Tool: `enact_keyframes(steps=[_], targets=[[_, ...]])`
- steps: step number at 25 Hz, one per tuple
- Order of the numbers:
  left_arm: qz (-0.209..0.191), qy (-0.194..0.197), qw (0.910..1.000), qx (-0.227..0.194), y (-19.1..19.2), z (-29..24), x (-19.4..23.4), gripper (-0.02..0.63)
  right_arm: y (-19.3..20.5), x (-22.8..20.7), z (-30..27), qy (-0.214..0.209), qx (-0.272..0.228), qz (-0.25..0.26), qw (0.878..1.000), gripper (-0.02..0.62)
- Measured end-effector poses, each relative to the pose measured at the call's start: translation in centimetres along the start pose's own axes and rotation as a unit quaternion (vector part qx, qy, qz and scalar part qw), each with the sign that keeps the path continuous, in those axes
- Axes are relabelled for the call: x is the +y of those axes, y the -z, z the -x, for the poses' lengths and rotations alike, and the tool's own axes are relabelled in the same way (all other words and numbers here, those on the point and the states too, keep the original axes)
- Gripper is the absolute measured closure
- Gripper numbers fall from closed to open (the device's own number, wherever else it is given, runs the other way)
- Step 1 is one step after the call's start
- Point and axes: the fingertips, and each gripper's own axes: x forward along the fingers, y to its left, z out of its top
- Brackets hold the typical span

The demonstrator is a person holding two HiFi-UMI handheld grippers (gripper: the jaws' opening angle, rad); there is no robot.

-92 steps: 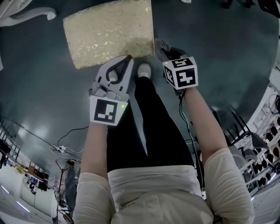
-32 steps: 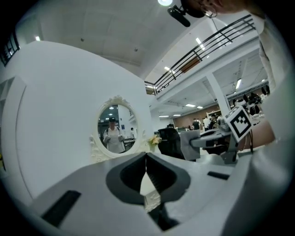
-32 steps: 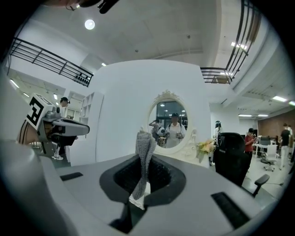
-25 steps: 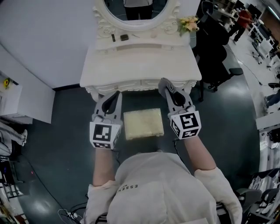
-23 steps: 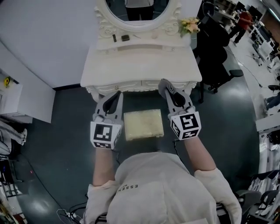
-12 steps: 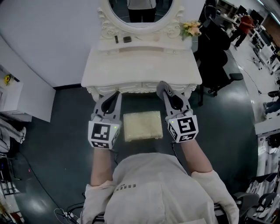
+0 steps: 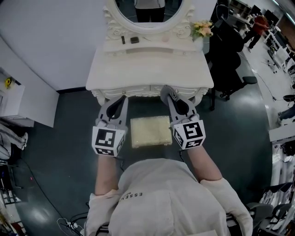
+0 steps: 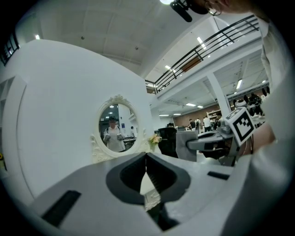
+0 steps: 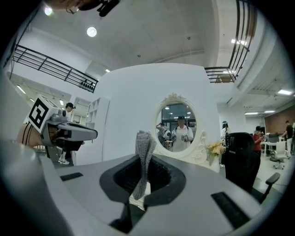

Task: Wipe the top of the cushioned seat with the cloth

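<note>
Right gripper (image 9: 142, 166) has its jaws pressed together on a narrow grey cloth (image 9: 144, 143), which stands up past the fingertips as a folded strip. Left gripper (image 8: 146, 161) has its jaws pressed together too, with nothing between them.

From above, the two grippers are held out level in front of the person, the left one (image 7: 120, 99) to the left and the right one (image 7: 167, 91) to the right. The seat (image 7: 150, 131), a pale yellow square cushion, lies lower down between them, on the dark floor near the person. Just beyond it stands a white table (image 7: 150, 69) with an oval mirror (image 7: 148, 8) at its far edge and flowers (image 7: 202, 28) at its far right corner. A black chair (image 7: 227, 50) stands right of the table.

The wiping does not appear to have begun. The cloth is in hand, but both gripper views look out at the wall and mirror, not down at the cushion, so the cloth seems to be well clear of the seat top. What is left, by this reading, is to bring the right gripper down, lay the cloth on the cushion and rub it across the whole top.

The seat shows in neither gripper view. From above, the cloth is hard to pick out from the right gripper's tip, the seat's legs are hidden under the cushion, and how high the grippers hang over it cannot be told. A few small things on the table's far shelf are too small to name.
</note>
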Motion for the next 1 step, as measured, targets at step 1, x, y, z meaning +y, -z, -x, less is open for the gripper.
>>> enact_keyframes(steps=[1], targets=[[0.001,0.001,1.0,-0.001,-0.04,-0.04,-0.05,0.603,-0.01,0.05,-0.03,-0.001,0.0,0.002,1.0,0.569]])
